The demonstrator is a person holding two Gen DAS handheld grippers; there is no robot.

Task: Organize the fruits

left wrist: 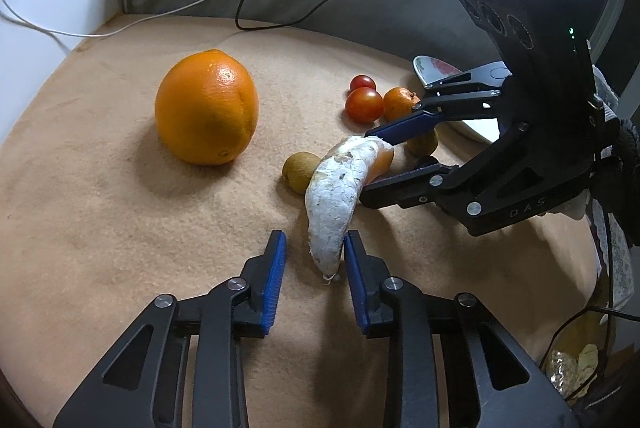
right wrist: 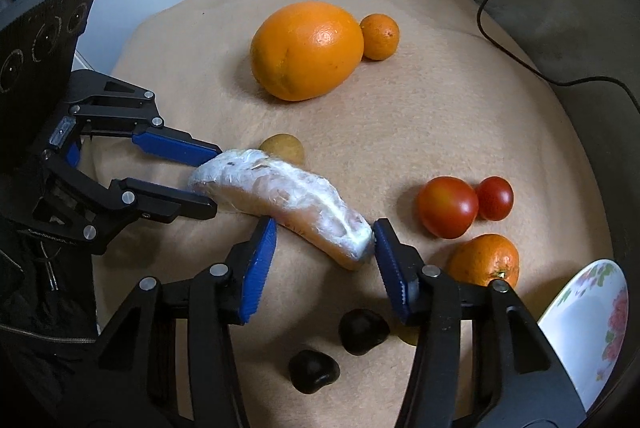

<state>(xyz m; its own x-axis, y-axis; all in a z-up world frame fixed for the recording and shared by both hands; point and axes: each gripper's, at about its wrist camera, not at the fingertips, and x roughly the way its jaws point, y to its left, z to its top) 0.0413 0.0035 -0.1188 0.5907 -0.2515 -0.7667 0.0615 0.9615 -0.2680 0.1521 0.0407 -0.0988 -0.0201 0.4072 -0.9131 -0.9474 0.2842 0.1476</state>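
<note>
Two claws: set at opposite ends of one wedge, likely so that it could be lifted level without sagging.
Wedge [right wrist: 280,188]: peeled, white-skinned, orange flesh along one edge, seemingly film-wrapped; lay on the blanket [left wrist: 120,228] near the big orange [left wrist: 206,106], on the side towards both cameras.
Left claw [left wrist: 316,248]: narrow around the wedge's end on the big orange's side; one pad lay against it, a gap showed at the other in its own view, so a firm grip could not be told.
Right claw [right wrist: 325,228]: half-closed on the end away from the big orange, a pad touching on each side; judged to be holding it.
Dish [right wrist: 580,308]: flowered, white, at the blanket's edge well apart from the big orange; showed nothing inside where visible, the rest cut off or hidden.
Loose fruit: all outside the dish; small mandarin [right wrist: 379,36] touched the big orange; two tomatoes [right wrist: 447,206] touched each other between the big orange and the dish, another mandarin [right wrist: 484,260] just beside them.
Brown fruit [right wrist: 282,148]: small, tucked against the wedge on the big orange's side.
Dark pieces [right wrist: 364,332]: two, well apart from the big orange, under the right claw.
Judgement: sorting barely begun, with the dish as the likely destination.
</note>
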